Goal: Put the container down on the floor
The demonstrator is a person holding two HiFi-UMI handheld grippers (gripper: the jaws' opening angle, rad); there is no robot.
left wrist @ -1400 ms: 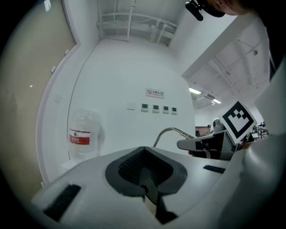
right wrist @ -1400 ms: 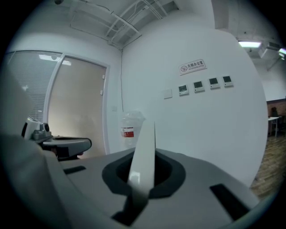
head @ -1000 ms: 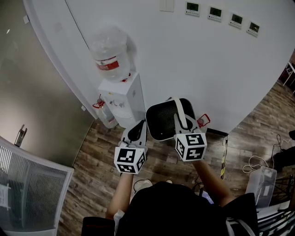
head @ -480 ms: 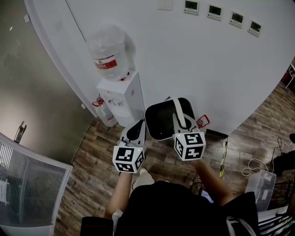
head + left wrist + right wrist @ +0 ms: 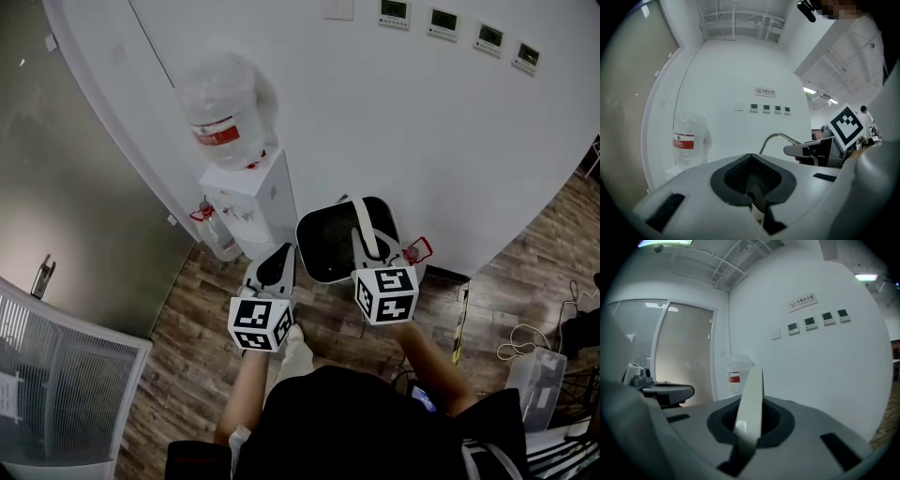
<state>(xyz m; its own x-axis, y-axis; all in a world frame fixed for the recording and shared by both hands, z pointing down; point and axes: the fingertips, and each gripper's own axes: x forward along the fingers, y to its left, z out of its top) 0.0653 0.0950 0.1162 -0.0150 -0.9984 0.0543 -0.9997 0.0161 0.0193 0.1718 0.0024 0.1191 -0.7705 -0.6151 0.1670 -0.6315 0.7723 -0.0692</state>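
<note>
Black container (image 5: pixel 328 251) with white handle (image 5: pixel 366 232), black-and-white marker cubes (image 5: pixel 262 324), brown wood-grain floor (image 5: pixel 202 347)

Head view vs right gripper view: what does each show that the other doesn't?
Head view only: the black container body, the white water dispenser cabinet and the person's forearms.
Right gripper view only: the wall sign, the ceiling pipes, and a close look at the right gripper with its jaws shut on the white container handle.
Both: that handle in the right gripper, the water bottle, the four wall panels and the left gripper.
</note>
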